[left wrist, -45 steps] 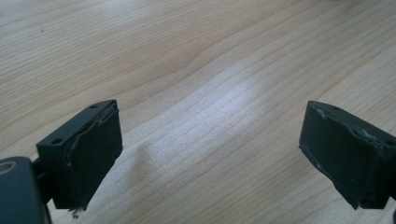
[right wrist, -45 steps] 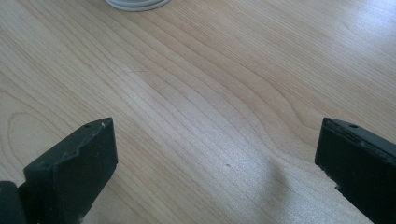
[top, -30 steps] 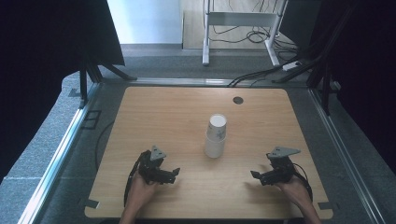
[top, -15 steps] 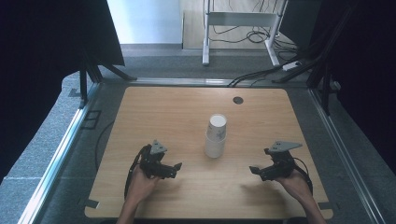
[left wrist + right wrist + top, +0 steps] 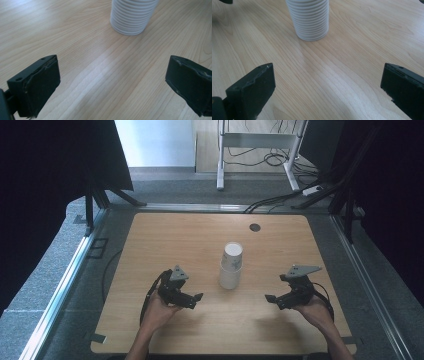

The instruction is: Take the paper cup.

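A tall stack of white ribbed paper cups [image 5: 231,266] stands upright near the middle of the wooden table [image 5: 200,235]. My left gripper [image 5: 197,298] sits low to the left of the stack, open, jaws pointing toward it with nothing between them. My right gripper [image 5: 270,298] is to the right of the stack, also open and empty, pointing at it. In the left gripper view the stack's base [image 5: 132,17] is ahead at upper centre, well beyond the jaws. In the right gripper view the stack [image 5: 309,18] stands ahead at upper centre-left.
A small dark round hole [image 5: 255,227] sits in the table near its far edge. Metal rails [image 5: 60,285] run along the table's left and right sides. Cables and a white frame [image 5: 260,145] lie on the floor beyond.
Both grippers have shifted slightly inward toward the cup stack. The stack has not moved.
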`<action>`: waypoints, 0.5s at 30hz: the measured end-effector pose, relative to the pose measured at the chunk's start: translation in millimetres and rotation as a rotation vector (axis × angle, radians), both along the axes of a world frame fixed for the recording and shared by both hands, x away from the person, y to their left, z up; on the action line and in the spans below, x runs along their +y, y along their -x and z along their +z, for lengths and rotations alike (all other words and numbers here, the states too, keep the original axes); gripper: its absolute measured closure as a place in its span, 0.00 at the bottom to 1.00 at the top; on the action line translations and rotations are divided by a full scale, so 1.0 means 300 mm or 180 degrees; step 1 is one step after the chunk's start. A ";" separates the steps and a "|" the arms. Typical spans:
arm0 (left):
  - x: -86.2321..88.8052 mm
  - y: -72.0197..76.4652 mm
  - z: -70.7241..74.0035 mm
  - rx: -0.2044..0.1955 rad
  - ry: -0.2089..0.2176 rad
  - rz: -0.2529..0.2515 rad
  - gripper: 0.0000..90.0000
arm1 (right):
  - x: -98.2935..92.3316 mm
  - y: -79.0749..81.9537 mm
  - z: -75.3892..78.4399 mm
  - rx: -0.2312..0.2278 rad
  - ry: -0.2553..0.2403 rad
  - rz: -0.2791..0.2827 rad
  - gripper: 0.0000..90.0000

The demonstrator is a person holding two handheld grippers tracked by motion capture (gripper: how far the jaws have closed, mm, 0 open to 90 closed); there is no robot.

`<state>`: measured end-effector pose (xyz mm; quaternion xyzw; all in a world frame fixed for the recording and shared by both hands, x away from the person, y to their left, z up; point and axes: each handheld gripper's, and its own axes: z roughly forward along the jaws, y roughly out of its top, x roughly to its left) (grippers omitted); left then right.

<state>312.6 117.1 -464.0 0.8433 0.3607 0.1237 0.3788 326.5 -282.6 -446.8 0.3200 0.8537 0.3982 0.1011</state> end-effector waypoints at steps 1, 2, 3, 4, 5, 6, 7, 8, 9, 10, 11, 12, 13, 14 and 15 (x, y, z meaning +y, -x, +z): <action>-0.006 -0.003 0.003 -0.0012 -0.0014 -0.0028 0.00 | 0.004 -0.003 0.003 0.0000 0.0002 0.0017 0.00; -0.017 -0.008 0.010 -0.0036 -0.0036 -0.0072 0.00 | 0.007 -0.004 0.006 0.0004 -0.0002 0.0031 0.00; -0.017 -0.008 0.010 -0.0036 -0.0036 -0.0072 0.00 | 0.011 -0.007 0.011 -0.0001 -0.0005 0.0039 0.00; -0.022 -0.011 0.014 -0.0039 -0.0036 -0.0095 0.00 | 0.011 -0.007 0.011 -0.0001 -0.0005 0.0039 0.00; -0.031 -0.018 0.020 -0.0049 -0.0027 -0.0126 0.00 | 0.019 -0.012 0.018 -0.0005 -0.0016 0.0066 0.00; -0.031 -0.018 0.020 -0.0049 -0.0027 -0.0126 0.00 | 0.019 -0.012 0.018 -0.0005 -0.0016 0.0066 0.00; -0.035 -0.021 0.022 -0.0044 -0.0017 -0.0143 0.00 | 0.022 -0.014 0.021 -0.0005 -0.0020 0.0081 0.00; -0.039 -0.025 0.025 -0.0040 -0.0005 -0.0158 0.00 | 0.028 -0.019 0.028 -0.0006 -0.0028 0.0103 0.00; -0.044 -0.032 0.029 -0.0039 0.0027 -0.0177 0.00 | 0.032 -0.021 0.030 -0.0008 -0.0034 0.0113 0.00; -0.044 -0.032 0.029 -0.0039 0.0027 -0.0177 0.00 | 0.032 -0.021 0.030 -0.0008 -0.0034 0.0113 0.00; -0.048 -0.037 0.031 -0.0028 0.0052 -0.0182 0.00 | 0.035 -0.023 0.033 -0.0009 -0.0040 0.0124 0.00; -0.051 -0.041 0.032 -0.0017 0.0070 -0.0189 0.00 | 0.039 -0.025 0.036 -0.0010 -0.0046 0.0134 0.00; -0.053 -0.046 0.034 -0.0024 0.0085 -0.0199 0.00 | 0.042 -0.028 0.040 -0.0009 -0.0054 0.0144 0.00; -0.056 -0.050 0.035 -0.0024 0.0102 -0.0206 0.00 | 0.045 -0.030 0.043 -0.0013 -0.0058 0.0151 0.00; -0.059 -0.054 0.038 -0.0017 0.0108 -0.0212 0.00 | 0.048 -0.032 0.046 -0.0015 -0.0063 0.0154 0.00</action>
